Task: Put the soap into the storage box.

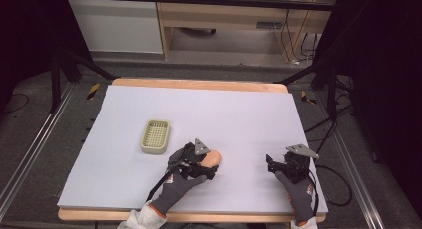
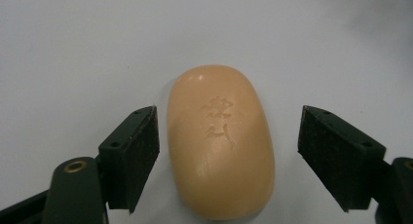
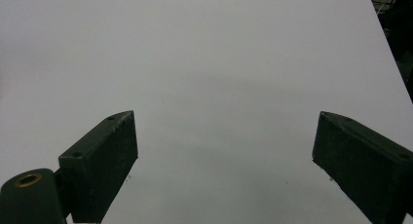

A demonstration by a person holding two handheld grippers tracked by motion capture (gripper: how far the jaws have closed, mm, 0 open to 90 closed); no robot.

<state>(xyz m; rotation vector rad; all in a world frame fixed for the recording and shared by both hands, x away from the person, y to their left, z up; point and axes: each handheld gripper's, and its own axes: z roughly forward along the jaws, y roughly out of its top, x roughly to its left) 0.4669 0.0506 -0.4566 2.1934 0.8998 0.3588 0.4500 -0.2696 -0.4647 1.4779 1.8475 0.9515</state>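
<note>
The high view takes in a table [image 1: 278, 139] covered by a pale sheet, with a wooden edge showing at the front and rear. On it, left of centre, sits a small pale green soap dish [image 1: 156, 136] with a perforated floor. Just to its right and nearer the person, the left gripper [image 1: 215, 164] lies low over a peach-coloured bar of soap [image 1: 214, 157], of which that view shows only one end past the gripper body. The left gripper view [image 2: 229, 136] supplies the detail: the soap bar [image 2: 221, 141] is an oval lying flat on the sheet, lengthwise between the two black jaws. The jaws stand spread, one pad close beside the bar's left flank, the other clear of its right flank with bare sheet between; whether the near pad touches cannot be told. Stamped into the bar's top face are raised characters, not legible at this resolution. The right gripper [image 1: 269, 162] is held over the right front part of the table, well apart from soap and dish. The right gripper view [image 3: 224, 151] shows its jaws spread wide over bare sheet, gripping nothing, with the table's far edge at the upper right.
</note>
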